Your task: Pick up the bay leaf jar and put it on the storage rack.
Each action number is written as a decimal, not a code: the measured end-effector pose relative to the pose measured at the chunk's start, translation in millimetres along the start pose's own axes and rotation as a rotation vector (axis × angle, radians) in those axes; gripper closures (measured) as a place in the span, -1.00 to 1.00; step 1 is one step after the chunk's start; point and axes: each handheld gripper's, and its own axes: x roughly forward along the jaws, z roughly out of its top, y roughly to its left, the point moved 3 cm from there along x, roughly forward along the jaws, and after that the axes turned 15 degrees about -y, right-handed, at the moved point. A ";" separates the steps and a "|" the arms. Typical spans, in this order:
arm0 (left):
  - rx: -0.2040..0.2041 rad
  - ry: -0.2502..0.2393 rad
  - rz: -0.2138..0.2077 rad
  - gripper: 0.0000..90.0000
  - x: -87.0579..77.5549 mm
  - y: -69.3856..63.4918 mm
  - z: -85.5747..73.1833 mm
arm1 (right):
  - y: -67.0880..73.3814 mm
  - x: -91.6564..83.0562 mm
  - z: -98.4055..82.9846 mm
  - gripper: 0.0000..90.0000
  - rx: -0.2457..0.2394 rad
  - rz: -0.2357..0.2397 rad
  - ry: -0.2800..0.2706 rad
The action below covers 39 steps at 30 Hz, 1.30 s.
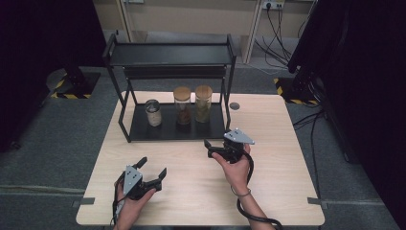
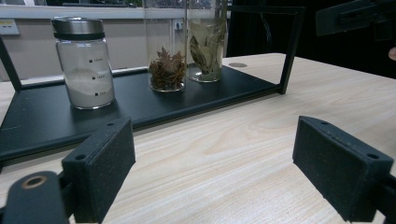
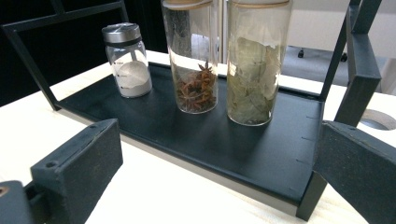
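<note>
Jars upright on rack's lower shelf (image 1: 143, 130), dead ahead of right gripper (image 1: 216, 146); bay-leaf jar (image 3: 256, 65) and star-anise jar (image 3: 192, 60) nearest. Jaws wide, holding nothing. Left gripper (image 1: 152, 170) farther back over tabletop (image 1: 191, 191), likewise gaping, unladen.

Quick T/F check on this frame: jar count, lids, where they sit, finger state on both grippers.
1. Three jars stand on the rack's lower shelf. True.
2. The shaker jar has a cork lid. False: its cap is metal; the star anise jar and bay leaf jar have the wooden lids.
3. The left gripper has its fingers open and holds nothing. True.
4. The right gripper is shut on the bay leaf jar. False: it is open, short of the rack.
5. The rack's top shelf carries a jar. False: it is bare.
</note>
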 end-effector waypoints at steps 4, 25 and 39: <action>0.001 -0.001 0.000 -0.72 0.0 -0.1 0.0 | -1.3 -4.8 -1.7 -0.97 -0.001 -0.002 0.000; 0.002 -0.001 0.001 -0.72 0.0 -0.2 0.0 | -10.9 -29.0 -14.8 -0.96 0.003 -0.010 0.011; 0.002 -0.002 0.003 -0.72 -0.1 -0.2 0.0 | -22.4 -44.3 -17.0 -0.96 0.008 -0.023 0.004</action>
